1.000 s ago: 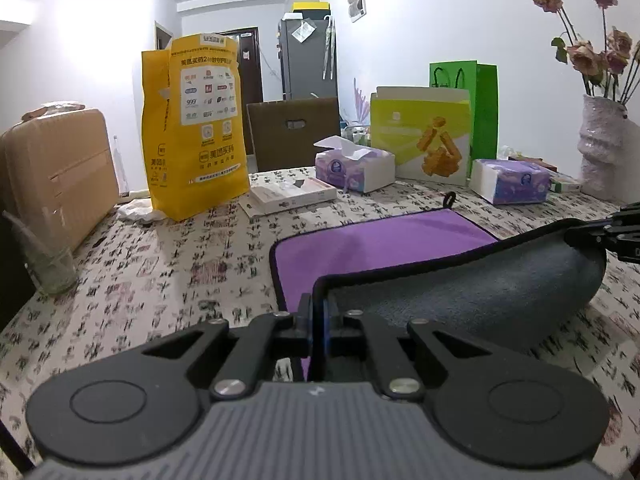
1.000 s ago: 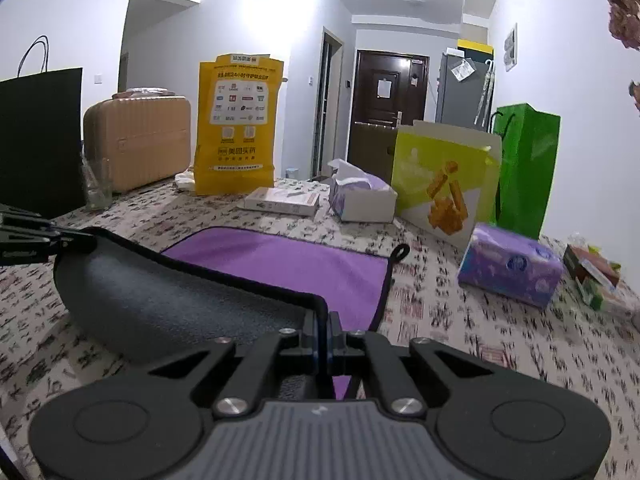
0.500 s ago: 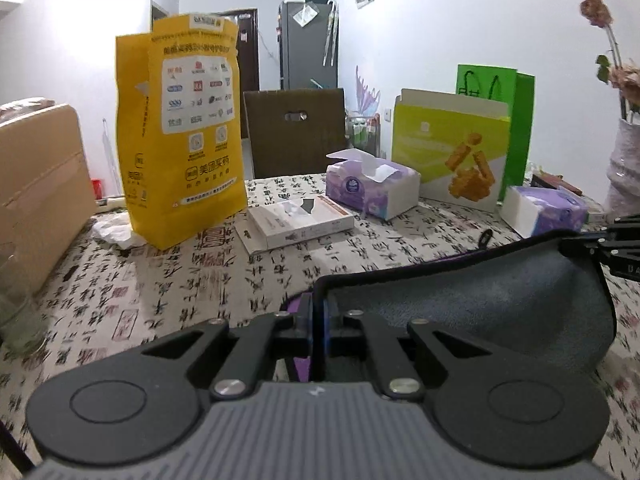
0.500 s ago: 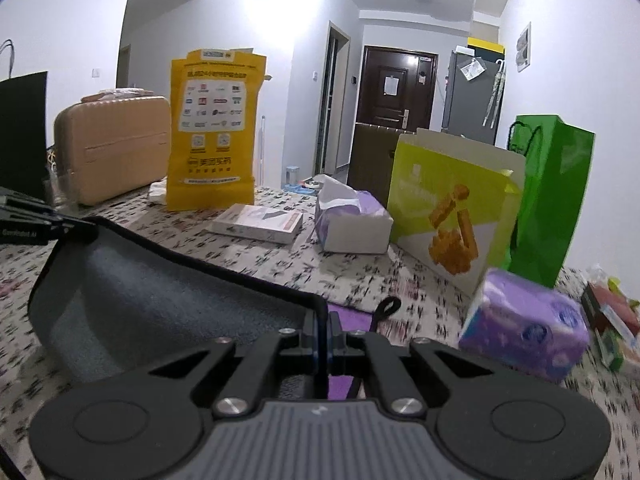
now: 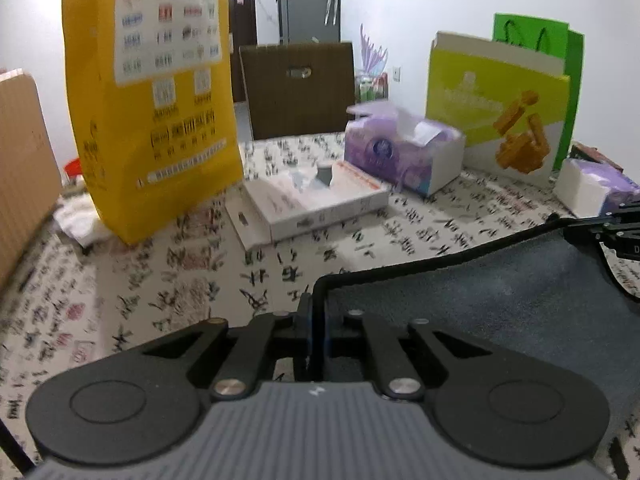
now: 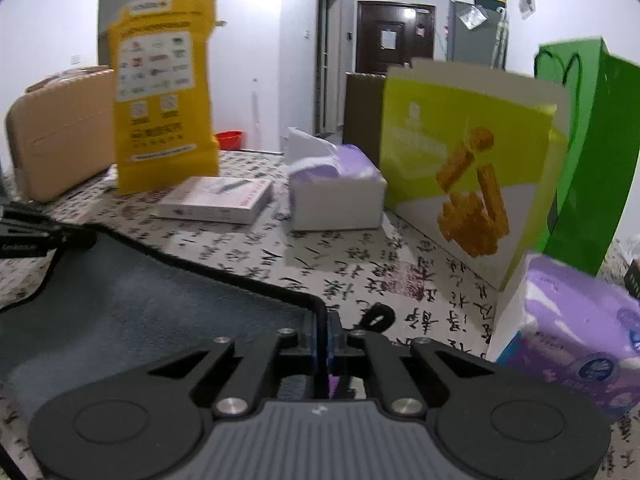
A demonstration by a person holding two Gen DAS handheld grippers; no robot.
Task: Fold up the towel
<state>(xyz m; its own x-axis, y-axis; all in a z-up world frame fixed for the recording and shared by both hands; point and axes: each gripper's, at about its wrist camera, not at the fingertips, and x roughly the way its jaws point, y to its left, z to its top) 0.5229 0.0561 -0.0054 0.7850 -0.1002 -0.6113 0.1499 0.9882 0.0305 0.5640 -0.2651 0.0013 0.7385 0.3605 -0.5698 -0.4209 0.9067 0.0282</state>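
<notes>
The towel (image 5: 500, 304) is grey on the side facing me, with a black hem and a purple other side. My left gripper (image 5: 318, 320) is shut on one corner of its black hem. My right gripper (image 6: 322, 336) is shut on the other corner, where the towel (image 6: 132, 320) stretches to the left. The hemmed edge hangs taut between both grippers above the patterned table. The towel's black hanging loop (image 6: 376, 316) lies just beyond my right gripper. Each view shows the other gripper at its edge, the right one (image 5: 616, 232) and the left one (image 6: 28, 232).
On the table (image 5: 160, 280) stand a yellow bag (image 5: 152, 100), a flat white box (image 5: 308, 204), an open tissue box (image 5: 404, 156), a lime-green gift box (image 6: 468, 172), a green bag (image 6: 584, 152) and a purple tissue pack (image 6: 576, 344). A tan suitcase (image 6: 60, 128) stands left.
Both grippers have carried the gripped towel edge forward over the purple half, which is now hidden. The objects at the back of the table look much closer.
</notes>
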